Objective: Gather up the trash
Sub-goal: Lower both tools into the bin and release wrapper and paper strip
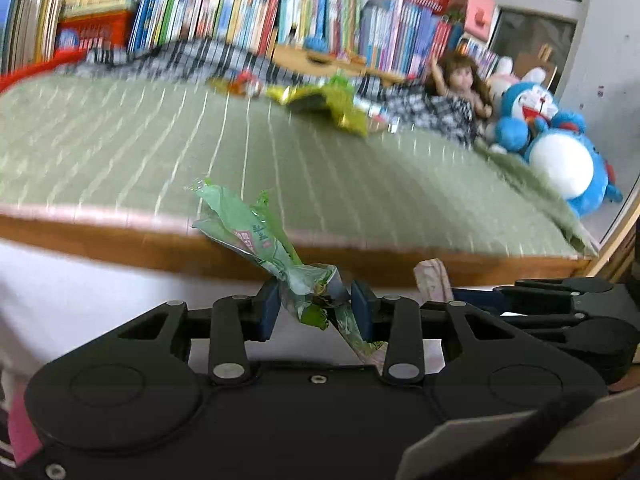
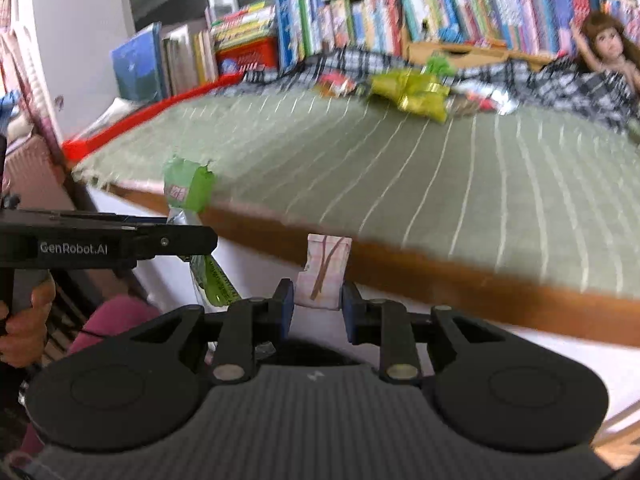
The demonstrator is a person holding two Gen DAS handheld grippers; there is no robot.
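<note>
- The left gripper (image 1: 316, 306) is clamped on a crumpled green plastic wrapper (image 1: 256, 236); its blue pads (image 1: 269, 308) squeeze the twisted lower part, while the wider upper part sticks up and to the left in front of the bed edge.
- In the right wrist view the same green wrapper (image 2: 188, 186) shows at the left, held by the other gripper's black body, which a hand (image 2: 24, 320) grasps at the far left edge.
- The right gripper (image 2: 318, 308) is closed on a small pale pink packet (image 2: 324, 272) with brown lines; the packet stands upright between the blue pads, its top in front of the wooden bed edge (image 2: 460, 276).
- Both held pieces are off the bed, on its near side, in front of the wooden edge.
- The bed is covered by a green mat with pale stripes (image 1: 160, 140).
- More trash lies on the far part of the mat: a yellow-green wrapper (image 1: 332, 104) and, to its left, a small red and white wrapper (image 1: 246, 82), both blurred.
- A black-and-white checked cloth (image 1: 192, 58) lies along the far side.
- A doll (image 1: 460, 88) and a blue and white plush toy (image 1: 556, 148) sit at the far right.
- Rows of books (image 1: 224, 12) fill the shelves behind the bed.
</note>
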